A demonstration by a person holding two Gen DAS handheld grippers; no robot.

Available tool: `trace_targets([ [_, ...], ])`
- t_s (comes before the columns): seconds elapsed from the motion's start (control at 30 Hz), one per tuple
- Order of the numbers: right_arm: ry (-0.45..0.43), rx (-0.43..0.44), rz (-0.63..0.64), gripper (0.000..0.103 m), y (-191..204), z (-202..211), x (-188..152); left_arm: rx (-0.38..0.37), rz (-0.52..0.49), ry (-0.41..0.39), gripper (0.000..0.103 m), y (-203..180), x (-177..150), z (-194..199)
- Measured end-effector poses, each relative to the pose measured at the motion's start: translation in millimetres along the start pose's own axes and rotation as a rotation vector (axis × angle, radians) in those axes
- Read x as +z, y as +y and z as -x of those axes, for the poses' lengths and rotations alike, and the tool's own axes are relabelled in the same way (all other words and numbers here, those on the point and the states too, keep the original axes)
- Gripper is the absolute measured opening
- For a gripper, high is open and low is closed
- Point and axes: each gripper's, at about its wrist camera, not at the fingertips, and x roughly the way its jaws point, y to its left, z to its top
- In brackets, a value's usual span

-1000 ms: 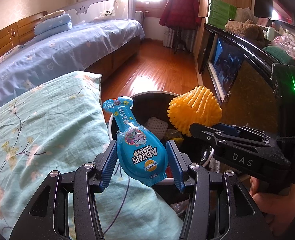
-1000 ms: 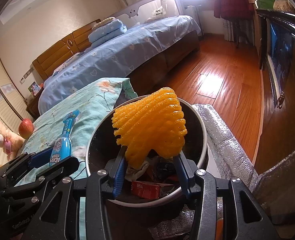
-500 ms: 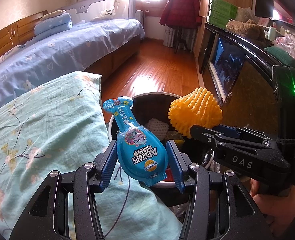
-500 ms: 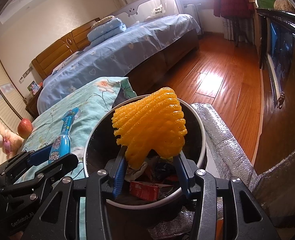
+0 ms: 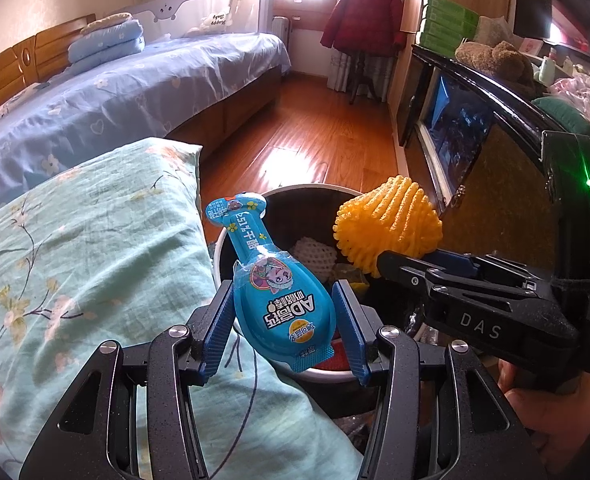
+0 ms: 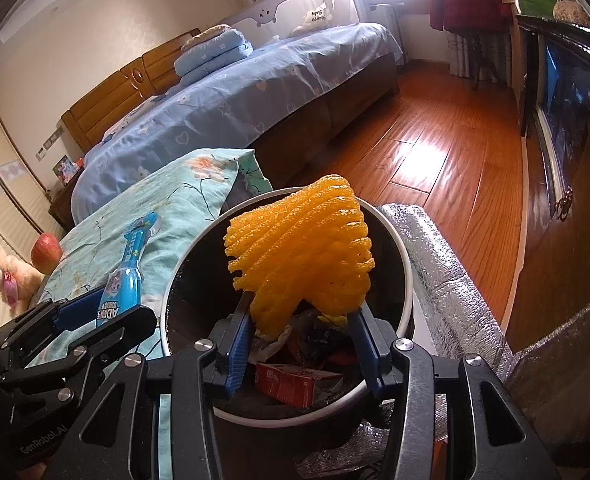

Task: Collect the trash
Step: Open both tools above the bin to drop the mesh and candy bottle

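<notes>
My left gripper (image 5: 282, 330) is shut on a blue snack wrapper (image 5: 279, 292), held at the near left rim of the round bin (image 5: 311, 193). It also shows in the right wrist view (image 6: 125, 280). My right gripper (image 6: 301, 344) is shut on a yellow foam fruit net (image 6: 303, 248), held above the bin's opening (image 6: 405, 256). The net also shows in the left wrist view (image 5: 387, 228). Inside the bin lie a white foam net (image 5: 313, 256), a red carton (image 6: 295, 384) and other scraps.
A green flowered pillow (image 5: 75, 264) lies left of the bin. A silver foil bag (image 6: 443, 280) lies to its right. An apple (image 6: 46, 252) and plush toy (image 6: 3, 276) sit far left. A blue bed (image 5: 115, 108), wood floor and dark cabinet (image 5: 475, 160) surround.
Almost nothing has moved. Both grippers keep their hold, with only a slight drift of the views toward the bin.
</notes>
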Motion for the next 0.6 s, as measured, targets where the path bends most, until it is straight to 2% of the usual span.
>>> trace_targets([
  [0.17, 0.006, -0.001, -0.004, 0.055, -1, -1, 1, -0.013, 0.02, 0.026, 0.052, 6, 0, -2],
  [0.2, 0.008, -0.001, -0.008, 0.06, -1, -1, 1, -0.017, 0.025, 0.022, 0.052, 7, 0, -1],
  [0.27, 0.01, 0.0, -0.013, 0.061, -2, -1, 2, -0.014, 0.031, 0.01, 0.056, 8, -1, 3],
  [0.6, -0.006, 0.009, -0.013, 0.068, 5, 8, 2, -0.015, 0.093, -0.044, 0.058, 30, -12, 36],
])
